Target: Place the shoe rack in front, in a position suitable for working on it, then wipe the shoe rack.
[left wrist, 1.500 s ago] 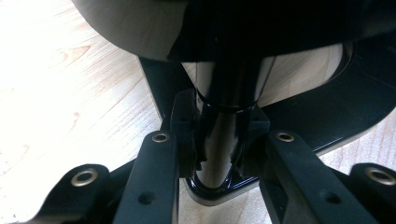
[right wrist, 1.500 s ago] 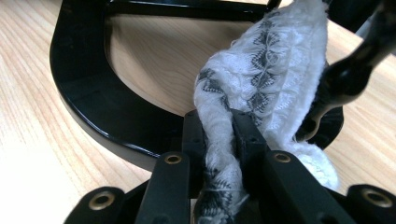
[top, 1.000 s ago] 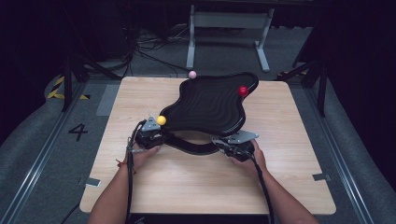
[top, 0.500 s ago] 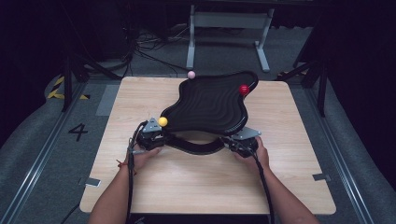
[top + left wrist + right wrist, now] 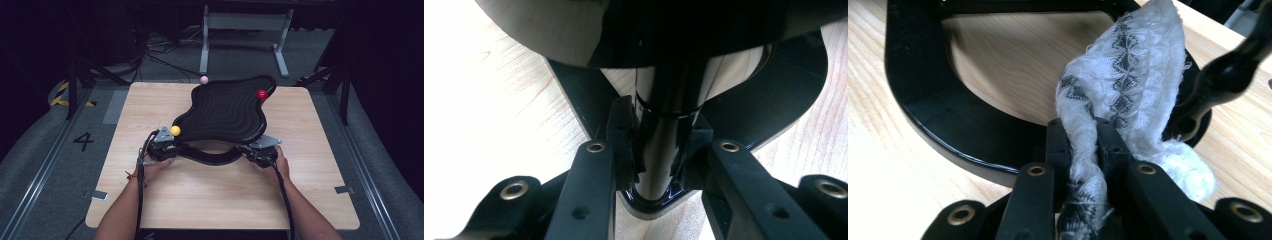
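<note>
A black wavy-topped tray stands on a stand with a curved black base on the wooden table. Balls sit at its corners: yellow, red and pink. My left gripper is at the stand's left end. In the left gripper view it is shut on a glossy black post of the stand. My right gripper is at the stand's right end. In the right gripper view it is shut on a white cloth with black zigzag pattern, beside the curved base.
The wooden table has bare surface in front of the hands and on both sides of the tray. A metal frame stands on the floor behind the table. Cables trail from both grippers toward the near edge.
</note>
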